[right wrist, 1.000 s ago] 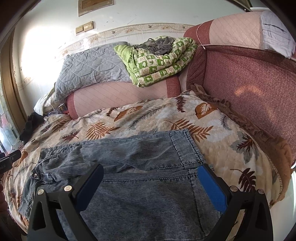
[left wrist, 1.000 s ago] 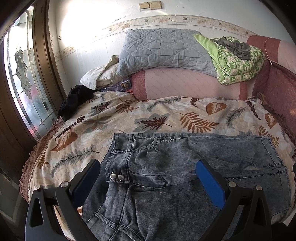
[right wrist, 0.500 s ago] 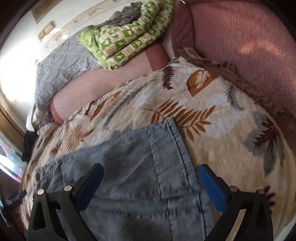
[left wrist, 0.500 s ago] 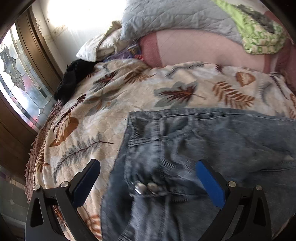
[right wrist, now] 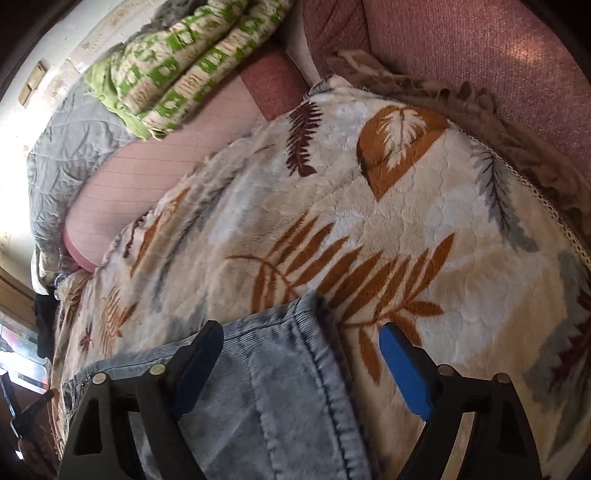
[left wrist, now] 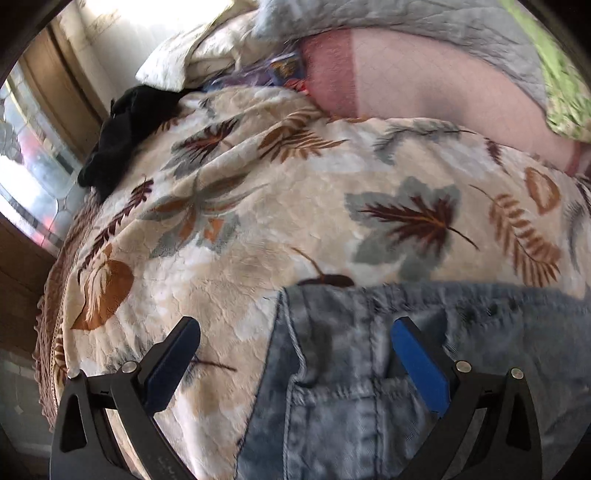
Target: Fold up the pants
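Soft, heavy denim pants (left wrist: 388,387) on bed: left tongs (left wrist: 295,354) wide open, empty, straddle waistband corner; right tongs (right wrist: 301,354) closing, astride hem corner (right wrist: 314,306).

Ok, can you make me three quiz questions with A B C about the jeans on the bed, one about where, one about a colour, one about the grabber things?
1. Where do the jeans lie?
A. On the leaf-print blanket
B. On the floor
C. On the grey pillow

2. What colour are the pads on the right gripper?
A. Red
B. Blue
C. Yellow

3. How is the left gripper?
A. Shut on the jeans
B. Shut on the blanket
C. Open

Answers: 1 A, denim lies flat on the leafy cover. 2 B, both pads look blue. 3 C, its jaws stand wide apart over the waistband corner, pinching nothing.
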The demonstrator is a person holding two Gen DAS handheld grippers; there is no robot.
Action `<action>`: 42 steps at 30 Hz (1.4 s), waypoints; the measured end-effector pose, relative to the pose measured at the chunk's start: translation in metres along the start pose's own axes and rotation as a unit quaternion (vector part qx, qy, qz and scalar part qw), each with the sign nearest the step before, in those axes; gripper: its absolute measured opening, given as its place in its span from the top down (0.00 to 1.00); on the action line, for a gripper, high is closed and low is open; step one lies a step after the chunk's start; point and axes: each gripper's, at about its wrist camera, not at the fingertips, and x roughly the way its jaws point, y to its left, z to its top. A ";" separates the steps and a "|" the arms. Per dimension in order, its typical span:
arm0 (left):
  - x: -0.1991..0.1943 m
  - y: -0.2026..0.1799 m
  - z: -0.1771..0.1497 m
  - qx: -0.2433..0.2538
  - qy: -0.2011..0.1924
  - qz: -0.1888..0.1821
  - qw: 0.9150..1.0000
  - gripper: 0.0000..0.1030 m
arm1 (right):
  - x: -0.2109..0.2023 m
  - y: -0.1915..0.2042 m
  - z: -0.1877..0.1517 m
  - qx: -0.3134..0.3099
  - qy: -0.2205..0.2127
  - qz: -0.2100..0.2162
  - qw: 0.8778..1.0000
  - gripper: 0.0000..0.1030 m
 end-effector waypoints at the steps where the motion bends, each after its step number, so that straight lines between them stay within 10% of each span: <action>1: 0.004 0.003 0.003 -0.009 0.005 0.000 1.000 0.00 | 0.003 -0.002 0.001 0.001 0.003 0.001 1.000 0.14; 14: 0.056 0.002 0.022 -0.049 0.067 -0.015 0.996 0.01 | 0.020 -0.008 0.005 -0.008 0.018 0.003 1.000 0.14; 17: 0.071 -0.002 0.020 -0.048 0.074 -0.020 0.996 0.17 | 0.020 -0.011 0.005 -0.006 0.017 0.010 1.000 0.14; 19: 0.079 -0.003 0.018 -0.057 0.082 -0.053 0.994 0.48 | 0.019 -0.010 0.005 -0.007 0.016 0.010 1.000 0.14; 25: 0.074 -0.014 0.015 -0.032 0.061 -0.065 0.995 0.78 | 0.018 -0.010 0.005 -0.020 0.020 0.012 1.000 0.14; 32: 0.080 -0.017 0.020 -0.035 0.057 -0.038 0.997 0.61 | 0.023 -0.005 0.008 -0.038 0.036 0.011 0.999 0.14; 40: 0.063 -0.024 0.013 -0.029 0.038 -0.023 0.999 0.84 | 0.036 0.001 0.009 -0.048 0.034 -0.001 0.998 0.13; 42: 0.053 -0.022 0.015 -0.034 0.028 -0.025 0.999 0.85 | 0.034 0.007 0.009 -0.058 0.009 -0.001 0.998 0.31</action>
